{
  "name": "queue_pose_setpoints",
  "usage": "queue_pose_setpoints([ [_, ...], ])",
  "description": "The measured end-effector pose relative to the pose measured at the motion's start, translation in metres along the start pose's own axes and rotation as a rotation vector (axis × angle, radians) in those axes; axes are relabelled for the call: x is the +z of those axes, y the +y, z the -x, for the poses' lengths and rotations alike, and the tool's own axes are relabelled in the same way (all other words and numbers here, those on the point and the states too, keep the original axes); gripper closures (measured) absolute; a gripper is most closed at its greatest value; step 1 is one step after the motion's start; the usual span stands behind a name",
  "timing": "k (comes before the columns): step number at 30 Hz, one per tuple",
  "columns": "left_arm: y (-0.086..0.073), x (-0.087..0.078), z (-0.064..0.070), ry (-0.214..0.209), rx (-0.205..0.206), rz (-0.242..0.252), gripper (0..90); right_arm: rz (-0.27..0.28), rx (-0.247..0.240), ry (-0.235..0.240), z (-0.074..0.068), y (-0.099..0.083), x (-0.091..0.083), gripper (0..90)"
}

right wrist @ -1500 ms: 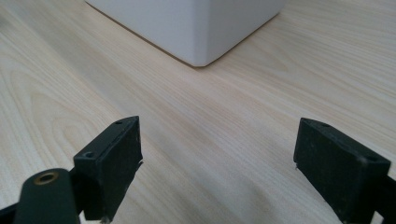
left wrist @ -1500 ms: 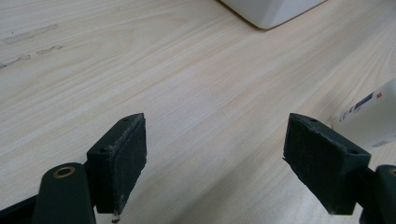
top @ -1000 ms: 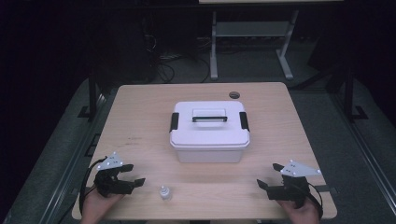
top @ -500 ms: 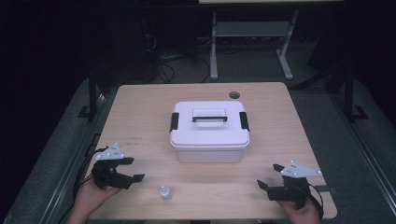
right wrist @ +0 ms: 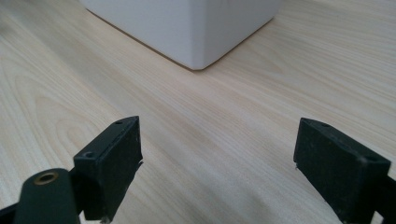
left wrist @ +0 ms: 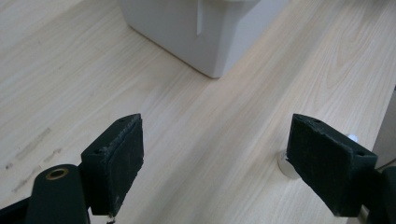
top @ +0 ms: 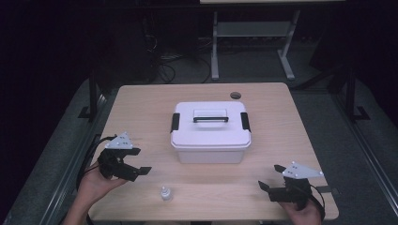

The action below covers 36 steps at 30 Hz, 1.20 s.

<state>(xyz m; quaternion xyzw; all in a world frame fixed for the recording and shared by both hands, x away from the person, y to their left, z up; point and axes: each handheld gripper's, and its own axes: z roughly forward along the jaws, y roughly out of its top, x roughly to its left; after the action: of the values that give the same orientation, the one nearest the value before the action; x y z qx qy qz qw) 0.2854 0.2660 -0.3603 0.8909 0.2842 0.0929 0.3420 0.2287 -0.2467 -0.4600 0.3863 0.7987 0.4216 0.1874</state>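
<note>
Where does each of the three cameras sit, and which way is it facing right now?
High view: above the person's side of the table, looking forward and down; both hands, left gripper and right gripper show.
Left gripper view: on the left gripper, facing the white lidded box; its open jaws show, small white bottle beside one.
Right gripper view: on the right gripper, facing a box corner; open jaws show.
All three share the box.

The left claw [top: 137, 161] sits in the person's left hand [top: 96, 180] near the desk's [top: 141, 108] front left corner, jaws spread wide and empty, pointing across the desk toward its right side. The right claw [top: 273, 176] sits in the right hand [top: 300, 211] near the desk's front right corner, jaws likewise wide apart and empty, pointing toward its left side.
</note>
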Motion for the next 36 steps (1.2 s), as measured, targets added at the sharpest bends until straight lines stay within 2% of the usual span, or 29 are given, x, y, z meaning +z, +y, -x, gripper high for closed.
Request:
queue_pose_setpoints([
  [20, 0.057, -0.003, 0.005, -0.003, 0.087, -0.035, 18.7, 0.006, 0.01, 0.014, 0.0, 0.0, -0.001, 14.6],
  [27, 0.079, 0.001, 0.005, -0.006, 0.107, -0.044, 18.8, 0.01, 0.008, 0.016, 0.0, 0.0, -0.001, 14.7],
  [36, 0.097, 0.003, 0.002, -0.014, 0.122, -0.048, 19.5, 0.015, 0.008, 0.021, 0.002, -0.001, -0.001, 14.6],
])
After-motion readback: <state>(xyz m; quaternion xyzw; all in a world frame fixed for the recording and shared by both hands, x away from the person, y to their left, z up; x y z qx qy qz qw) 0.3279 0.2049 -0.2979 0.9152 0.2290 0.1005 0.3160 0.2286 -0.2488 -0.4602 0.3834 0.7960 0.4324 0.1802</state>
